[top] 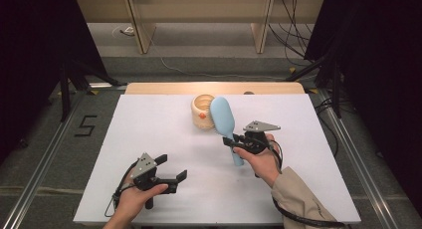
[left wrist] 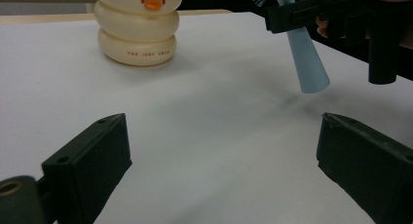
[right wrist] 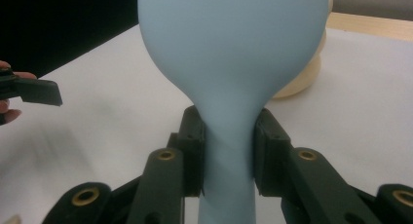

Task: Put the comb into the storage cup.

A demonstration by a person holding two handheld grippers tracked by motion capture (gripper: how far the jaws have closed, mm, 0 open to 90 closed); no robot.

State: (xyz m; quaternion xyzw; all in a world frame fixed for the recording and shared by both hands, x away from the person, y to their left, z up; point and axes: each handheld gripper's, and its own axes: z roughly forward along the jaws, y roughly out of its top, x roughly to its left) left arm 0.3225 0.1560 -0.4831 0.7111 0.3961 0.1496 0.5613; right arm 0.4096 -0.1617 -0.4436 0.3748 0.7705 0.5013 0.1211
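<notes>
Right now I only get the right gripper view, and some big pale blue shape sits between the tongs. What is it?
Observer: A light blue hairbrush. The high view shows its oval head above the right tongs, which are clamped on its neck, with the handle pointing down.
Operator: Is the handle standing on the table?
Observer: No. In the left gripper view the handle's end hangs clear of the white table.
Operator: And what is the other hand doing?
Observer: In the high view the left tongs are wide open near the table's front edge and hold nothing.
</notes>
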